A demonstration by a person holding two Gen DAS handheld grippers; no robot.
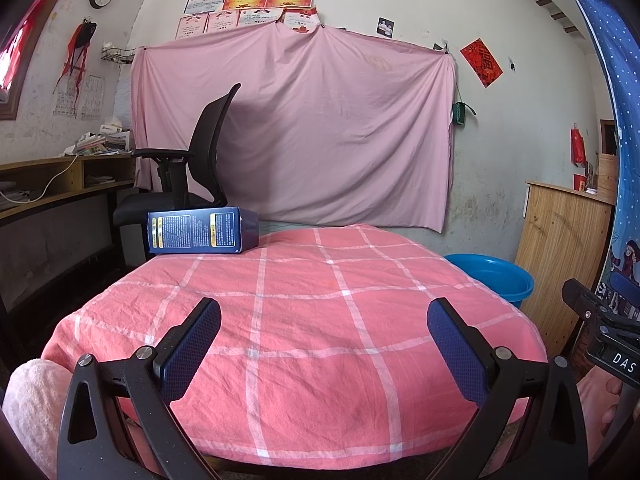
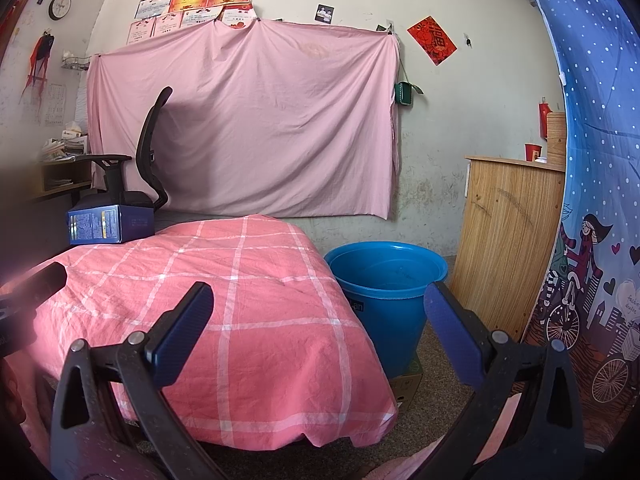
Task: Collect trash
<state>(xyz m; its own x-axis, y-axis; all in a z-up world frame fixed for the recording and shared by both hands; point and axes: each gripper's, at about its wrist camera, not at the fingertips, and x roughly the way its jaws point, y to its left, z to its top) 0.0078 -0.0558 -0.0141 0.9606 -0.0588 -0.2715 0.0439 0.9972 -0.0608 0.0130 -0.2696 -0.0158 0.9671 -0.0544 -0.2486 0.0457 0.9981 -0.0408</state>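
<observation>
box (image 1: 202,231) on table far corner | light, stiff cardboard | grip across narrow sides | left gripper (image 1: 324,344), right gripper (image 2: 318,334) released, empty

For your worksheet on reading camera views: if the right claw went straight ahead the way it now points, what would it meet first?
Probably the blue bucket, which sits just ahead between the fingers of the open right claw, beside the pink checked cover. Depth is uncertain.

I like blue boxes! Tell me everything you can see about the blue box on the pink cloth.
The blue box is a long, dark blue carton, cardboard by the look, closed, lying on its side. Its facing panel carries small white print and yellow labels. It rests at the far left corner of the pink checked cloth, with nothing else touching it.
</observation>
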